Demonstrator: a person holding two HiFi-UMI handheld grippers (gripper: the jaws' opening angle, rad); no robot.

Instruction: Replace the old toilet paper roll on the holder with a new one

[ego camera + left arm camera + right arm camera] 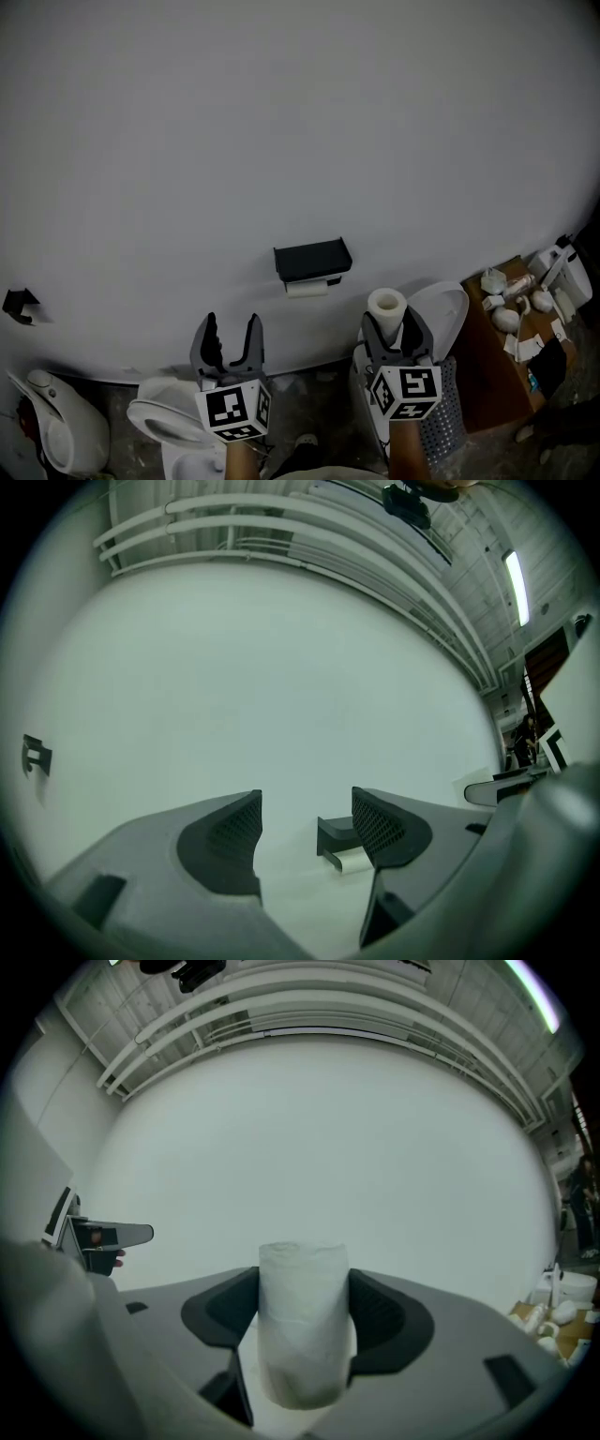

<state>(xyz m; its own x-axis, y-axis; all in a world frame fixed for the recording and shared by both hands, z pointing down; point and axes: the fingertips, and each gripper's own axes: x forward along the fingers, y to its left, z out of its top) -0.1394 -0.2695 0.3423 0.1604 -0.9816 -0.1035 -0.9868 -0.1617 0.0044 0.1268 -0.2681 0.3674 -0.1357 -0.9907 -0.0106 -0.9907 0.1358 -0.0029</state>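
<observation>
My right gripper (391, 326) clamps the new roll (386, 302) upright between its jaws. My left gripper (231, 330) gapes empty, free for the holder (312, 260) ahead.

Two matching hand-held grippers. The left gripper (232, 328), at 7 o'clock in the head view, and the right gripper (390, 323), at 5 o'clock, each have two dark grey curved jaws above a white cube (234, 411) printed with black square markers. Seen close, the bodies are pale grey plastic. The inner pads (225, 841) are black with a fine mesh texture.
</observation>
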